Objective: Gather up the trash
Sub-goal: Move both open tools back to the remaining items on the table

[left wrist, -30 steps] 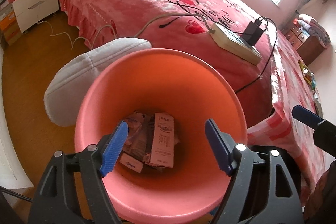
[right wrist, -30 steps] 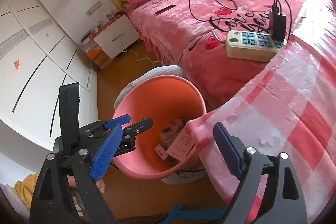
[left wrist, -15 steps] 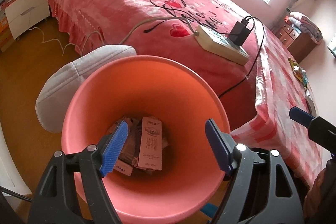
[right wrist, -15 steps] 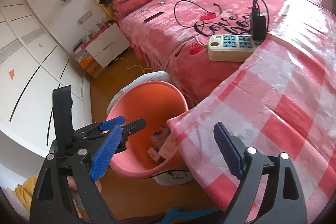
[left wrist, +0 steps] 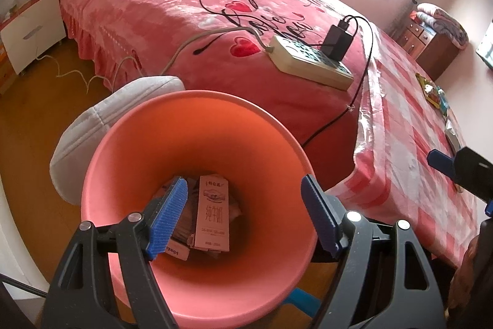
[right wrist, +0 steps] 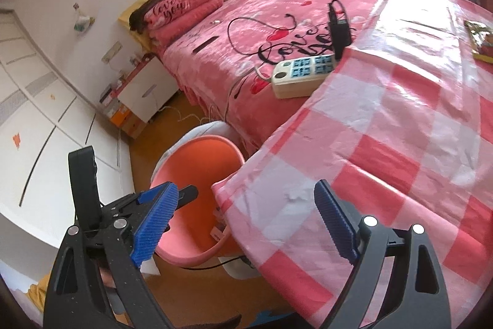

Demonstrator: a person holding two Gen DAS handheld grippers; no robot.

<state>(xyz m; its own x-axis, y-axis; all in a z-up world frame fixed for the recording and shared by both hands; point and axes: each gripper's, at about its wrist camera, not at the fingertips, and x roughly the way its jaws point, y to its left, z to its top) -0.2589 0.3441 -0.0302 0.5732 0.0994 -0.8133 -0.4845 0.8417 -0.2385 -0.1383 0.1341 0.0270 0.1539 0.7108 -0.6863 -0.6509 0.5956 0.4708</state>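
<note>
Your left hand-held gripper (left wrist: 243,215) hangs released and empty over the pink bin (left wrist: 129,144) on the floor beside the bed (left wrist: 172,20). Part of the trash is already in: a milk carton (left wrist: 212,215) printed with Chinese characters lies at the bottom among other wrappers. On the pillows (right wrist: 178,11) you can read "Love you". Your right hand-held gripper (right wrist: 246,224), also released with nothing in it, points over the checked table (right wrist: 400,119), where a colourful wrapper (right wrist: 480,42) at the far edge is, by my judgement, left to collect.
</note>
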